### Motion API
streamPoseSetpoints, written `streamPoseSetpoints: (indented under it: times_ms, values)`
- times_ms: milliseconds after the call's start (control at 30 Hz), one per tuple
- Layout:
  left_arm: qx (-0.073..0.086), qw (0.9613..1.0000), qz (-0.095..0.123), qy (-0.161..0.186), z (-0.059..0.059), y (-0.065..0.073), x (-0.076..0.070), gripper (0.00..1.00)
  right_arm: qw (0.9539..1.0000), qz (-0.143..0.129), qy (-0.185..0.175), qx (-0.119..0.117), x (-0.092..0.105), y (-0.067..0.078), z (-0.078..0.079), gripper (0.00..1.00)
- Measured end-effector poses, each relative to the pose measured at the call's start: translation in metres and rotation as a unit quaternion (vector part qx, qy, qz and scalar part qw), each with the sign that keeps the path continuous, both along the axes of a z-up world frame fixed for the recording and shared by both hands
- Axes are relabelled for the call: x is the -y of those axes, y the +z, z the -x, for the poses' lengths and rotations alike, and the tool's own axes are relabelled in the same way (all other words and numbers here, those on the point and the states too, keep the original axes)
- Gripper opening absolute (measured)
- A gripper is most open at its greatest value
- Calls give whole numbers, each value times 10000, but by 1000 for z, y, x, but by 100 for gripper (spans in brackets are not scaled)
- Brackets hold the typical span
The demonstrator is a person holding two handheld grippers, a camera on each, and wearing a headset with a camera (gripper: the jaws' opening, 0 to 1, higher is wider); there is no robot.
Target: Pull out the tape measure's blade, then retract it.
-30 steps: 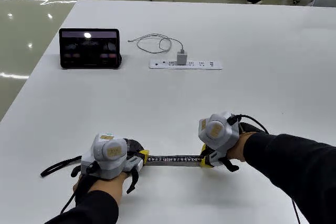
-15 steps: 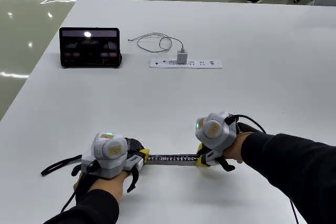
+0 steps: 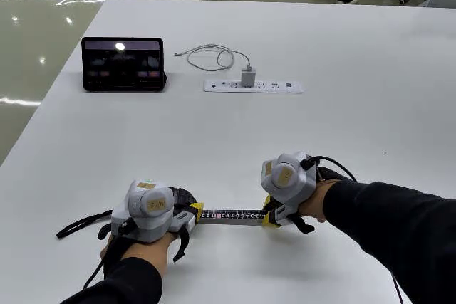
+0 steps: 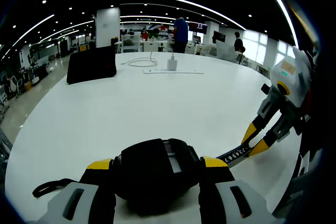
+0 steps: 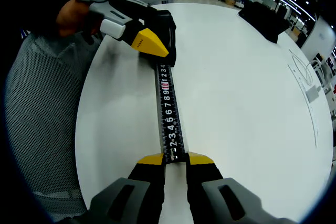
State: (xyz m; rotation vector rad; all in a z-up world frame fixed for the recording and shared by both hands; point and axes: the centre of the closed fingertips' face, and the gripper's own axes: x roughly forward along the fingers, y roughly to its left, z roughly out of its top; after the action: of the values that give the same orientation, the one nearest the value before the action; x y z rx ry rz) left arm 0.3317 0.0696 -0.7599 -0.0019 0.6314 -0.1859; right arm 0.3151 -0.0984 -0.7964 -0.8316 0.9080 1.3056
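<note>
Tape measure, blade partly drawn, held between two grippers.
We log the left gripper with its jaws clamped on the black tape measure case, near the front edge of the white surface. The right gripper has its jaws pressed together on the tip of the blade, which runs straight and flat between the two. A strap trails left of the case. Well apart, toward the far side, we note a tablet, a power strip and a charger with a coiled cable.

Tape case in left gripper, blade in right gripper.
</note>
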Motion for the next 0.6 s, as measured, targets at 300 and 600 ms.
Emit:
streamPoseSetpoints:
  times_ms: [300, 600]
  values:
    - [-2, 10000, 2, -1, 0, 0, 0, 60, 9999, -82, -80, -14, -5, -1, 0, 10]
    - [24, 10000, 7, -4, 0, 0, 0, 60, 9998, -169, -132, -52, -11, -1, 0, 10]
